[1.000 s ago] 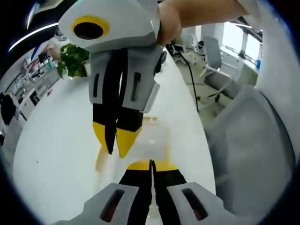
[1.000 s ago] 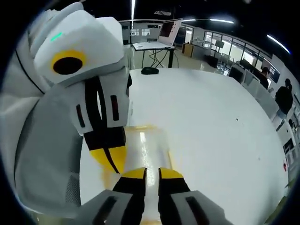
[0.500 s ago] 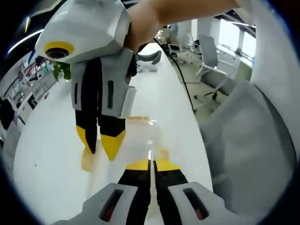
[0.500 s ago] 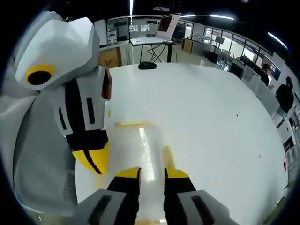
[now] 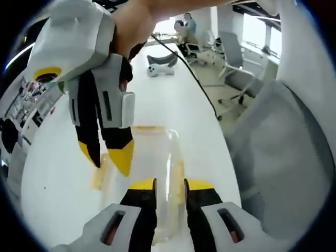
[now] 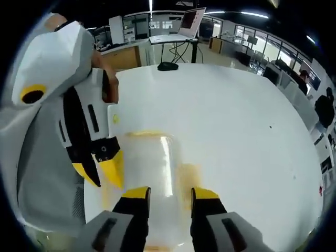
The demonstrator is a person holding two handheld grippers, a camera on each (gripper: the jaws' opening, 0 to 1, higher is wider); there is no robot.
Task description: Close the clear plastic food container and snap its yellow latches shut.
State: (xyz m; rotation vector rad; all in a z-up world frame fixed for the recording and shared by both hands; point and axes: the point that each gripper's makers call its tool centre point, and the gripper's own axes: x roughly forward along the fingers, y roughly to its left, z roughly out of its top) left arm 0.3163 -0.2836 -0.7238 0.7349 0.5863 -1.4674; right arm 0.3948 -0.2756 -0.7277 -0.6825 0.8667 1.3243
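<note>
Container (image 5: 157, 173) on table (image 6: 236, 136); both grippers' fingers now parted vs 1s ago.

Clear container (image 5: 157, 157), yellow latches (image 6: 188, 176) — white table (image 6: 236, 131).
Both grippers (image 5: 169, 185) (image 6: 169, 193) are showing grey-white bodies, black jaws, yellow tips — matching.

The clear container (image 5: 157, 157) is hard to read: its walls almost melt into the white surface (image 5: 63, 173), and its near end is hidden behind the left tool (image 5: 169, 185). In the right gripper view, the right tool (image 6: 170, 193) also covers the container's near end, and the yellow latches (image 6: 186, 173) beside the container look blurred, so their position cannot be told.
</note>
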